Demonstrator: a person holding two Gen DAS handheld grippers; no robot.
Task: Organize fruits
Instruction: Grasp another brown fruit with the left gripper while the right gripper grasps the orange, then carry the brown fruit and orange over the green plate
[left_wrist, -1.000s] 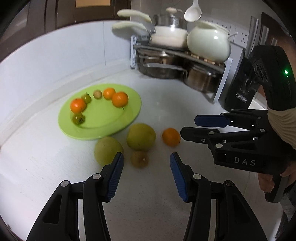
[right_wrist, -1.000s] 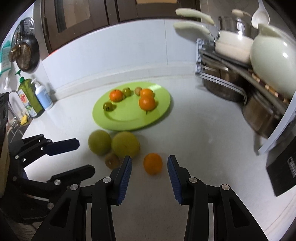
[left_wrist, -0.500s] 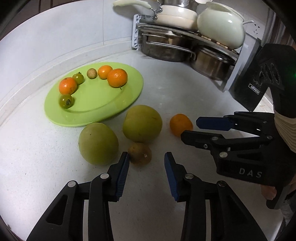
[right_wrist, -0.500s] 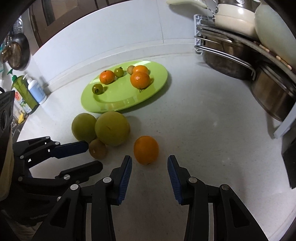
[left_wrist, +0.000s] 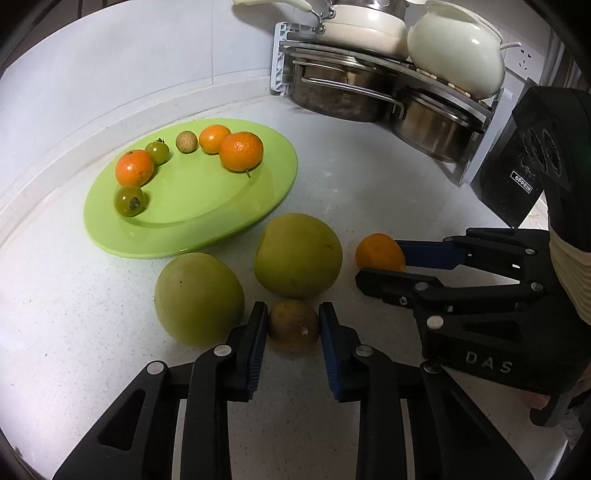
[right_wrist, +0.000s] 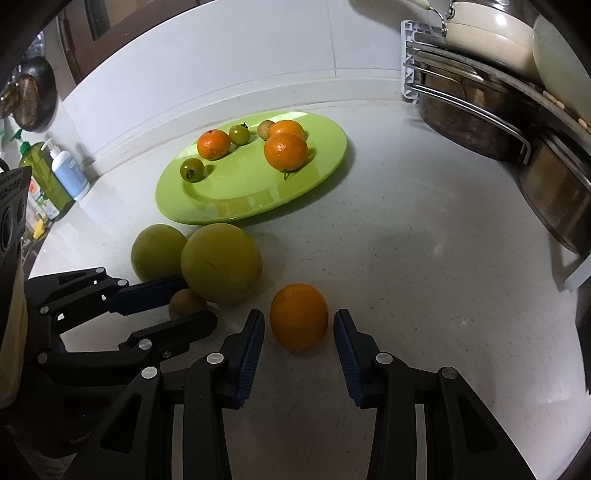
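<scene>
A small brown fruit (left_wrist: 293, 325) lies on the white counter, and my left gripper (left_wrist: 293, 332) is closing on it, both blue pads against its sides. An orange (right_wrist: 299, 315) sits between the pad tips of my right gripper (right_wrist: 299, 332), whose jaws are closing; a thin gap shows on each side. Two large yellow-green fruits (left_wrist: 297, 254) (left_wrist: 198, 297) rest just beyond the brown one. Farther back, the green plate (left_wrist: 207, 218) holds three oranges, two green tomatoes and a small tan fruit.
A metal rack with steel pots (left_wrist: 343, 88) and cream cookware (left_wrist: 456, 61) fills the far right corner. A black box (left_wrist: 517, 177) stands to the right. Soap bottles (right_wrist: 55, 177) stand at the left by the wall.
Both grippers sank toward the counter and drew up to the fruit. The left jaws narrowed from wide onto the brown fruit. The orange now lies between the right pad tips.
</scene>
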